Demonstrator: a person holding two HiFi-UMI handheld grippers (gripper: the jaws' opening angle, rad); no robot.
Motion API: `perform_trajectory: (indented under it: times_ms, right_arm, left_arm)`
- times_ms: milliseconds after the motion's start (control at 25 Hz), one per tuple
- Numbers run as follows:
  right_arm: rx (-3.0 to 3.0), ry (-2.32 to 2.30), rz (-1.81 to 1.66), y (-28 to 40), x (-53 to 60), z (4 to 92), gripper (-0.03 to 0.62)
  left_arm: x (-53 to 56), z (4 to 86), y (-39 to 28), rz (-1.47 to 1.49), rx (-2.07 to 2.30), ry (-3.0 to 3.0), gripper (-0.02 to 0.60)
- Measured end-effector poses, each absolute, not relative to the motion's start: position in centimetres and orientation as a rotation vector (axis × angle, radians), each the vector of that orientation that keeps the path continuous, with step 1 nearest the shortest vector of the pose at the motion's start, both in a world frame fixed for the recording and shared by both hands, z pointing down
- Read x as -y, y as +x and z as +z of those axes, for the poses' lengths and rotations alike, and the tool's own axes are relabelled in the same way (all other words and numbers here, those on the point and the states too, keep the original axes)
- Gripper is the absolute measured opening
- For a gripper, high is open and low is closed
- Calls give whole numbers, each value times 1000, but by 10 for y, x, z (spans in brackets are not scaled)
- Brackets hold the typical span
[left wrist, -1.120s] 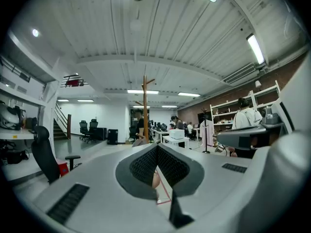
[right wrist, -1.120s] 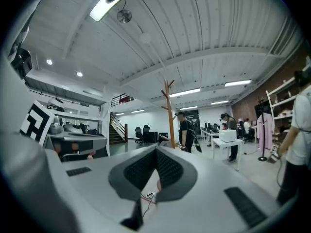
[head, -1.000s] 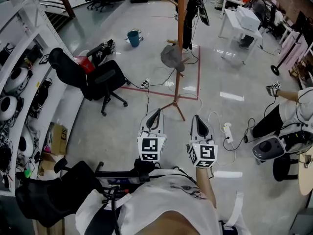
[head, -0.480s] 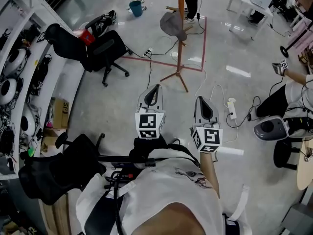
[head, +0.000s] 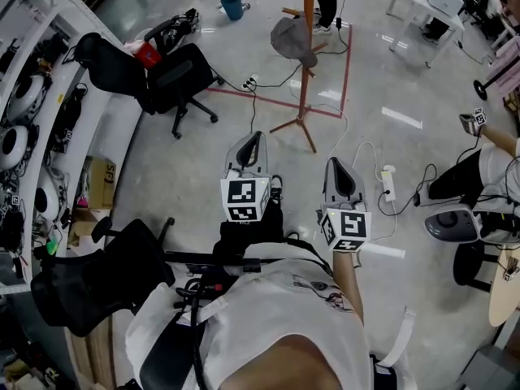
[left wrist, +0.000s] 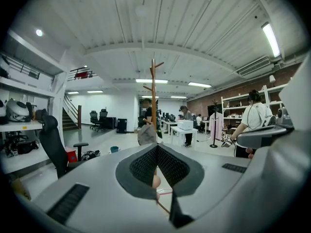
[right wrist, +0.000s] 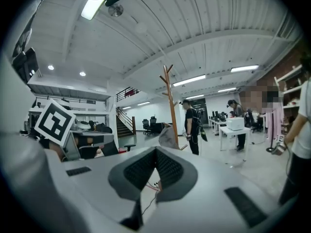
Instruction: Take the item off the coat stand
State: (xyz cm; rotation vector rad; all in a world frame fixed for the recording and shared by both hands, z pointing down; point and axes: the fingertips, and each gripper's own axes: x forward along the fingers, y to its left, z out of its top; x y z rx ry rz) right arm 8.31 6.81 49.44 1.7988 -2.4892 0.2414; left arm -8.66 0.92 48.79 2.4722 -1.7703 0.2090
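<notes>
plainly, nearest of all are the two grippers, held side by side in front of the person's white shirt, each with one marker cube at its back. the left gripper (head: 254, 140) points forward over the floor; in the left gripper view its jaws are pressed together with nothing between the pads. the right gripper (head: 338, 166) sits just beside it, and in the right gripper view its jaws are likewise together and empty.

to the person's lower left stands one black office chair (head: 85, 292), close to the long white shelving (head: 49, 149) that runs up the left edge. one cardboard box (head: 98, 205) sits on the floor at the foot of that shelving. to the right of the right gripper, one white power strip (head: 387, 182) lies on the pale floor with cables trailing from it.

farther out, a second black office chair (head: 180, 76) stands left of centre. one wooden coat stand (head: 306, 67) rises well ahead of both grippers, its splayed feet by a red tape line (head: 272, 103) on the floor. one grey cloth item (head: 292, 40) hangs on the stand, against the left side of the pole in the head view, well apart from both grippers. both gripper views show the same item (left wrist: 146, 134) low on the pole.

beyond the stand sits one blue bucket (head: 233, 6), and a white table (head: 426, 1) stands at the far right.
</notes>
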Motion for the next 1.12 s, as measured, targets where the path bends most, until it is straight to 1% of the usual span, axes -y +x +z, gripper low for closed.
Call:
perform_trajectory:
  times_ms: [360, 680, 920, 1120]
  right_arm:
    - [2459, 1830, 198, 83, 36, 487, 5]
    - [2443, 1824, 191, 64, 134, 478, 5]
    - [2407, 1826, 188, 53, 185, 481, 5]
    - [2345, 1834, 177, 56, 213, 497, 5]
  left_arm:
    - [96, 492, -87, 197, 1715, 2490, 2]
    - [192, 503, -95, 244, 1637, 2488, 2]
    - [237, 517, -88, 289, 1536, 2516, 2]
    - [257, 520, -77, 303, 1523, 2544, 2]
